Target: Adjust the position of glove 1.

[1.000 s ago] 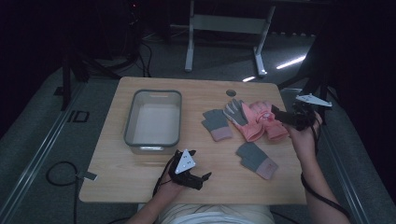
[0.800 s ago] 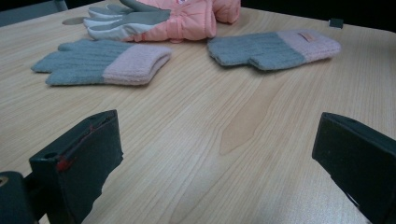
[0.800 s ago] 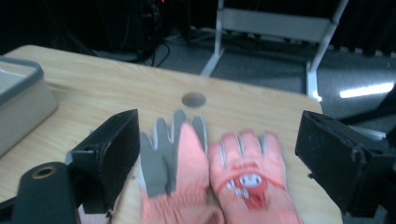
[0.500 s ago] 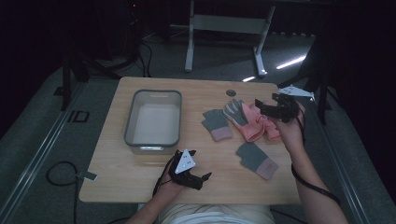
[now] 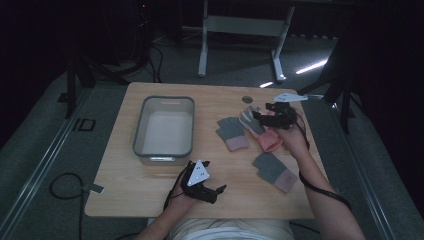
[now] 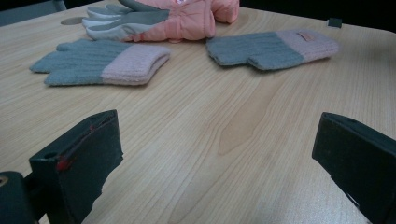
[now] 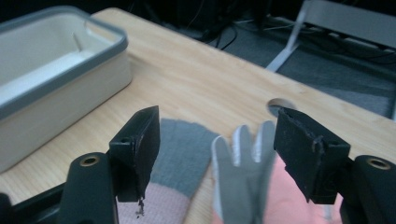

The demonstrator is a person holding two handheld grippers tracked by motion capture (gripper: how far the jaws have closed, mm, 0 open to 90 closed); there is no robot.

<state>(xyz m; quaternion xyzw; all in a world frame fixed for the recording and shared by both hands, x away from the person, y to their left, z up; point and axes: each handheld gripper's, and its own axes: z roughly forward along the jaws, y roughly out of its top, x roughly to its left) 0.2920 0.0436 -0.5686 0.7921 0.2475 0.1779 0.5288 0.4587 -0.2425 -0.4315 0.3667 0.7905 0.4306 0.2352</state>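
A pink padded glove with grey-white fingers lies at the table's right. My right gripper hovers low over those fingers. Its jaws have just been closing and straddle the fingers, with a gap still on the left side. One grey-and-pink knit glove lies left of the padded one, and a second lies nearer the person. My left gripper rests open near the front edge with bare wood between its jaws. It faces the first knit glove, the padded glove and the second knit glove.
A white bin with a grey rim stands left of the gloves, its wall to the left in the right gripper view. A round hole sits in the tabletop behind the gloves. Cables and a stand's legs lie beyond the far edge.
My right gripper has moved left and slightly down, from the table's right edge to over the padded glove's fingers, and its jaws have narrowed. The left gripper has stayed put.
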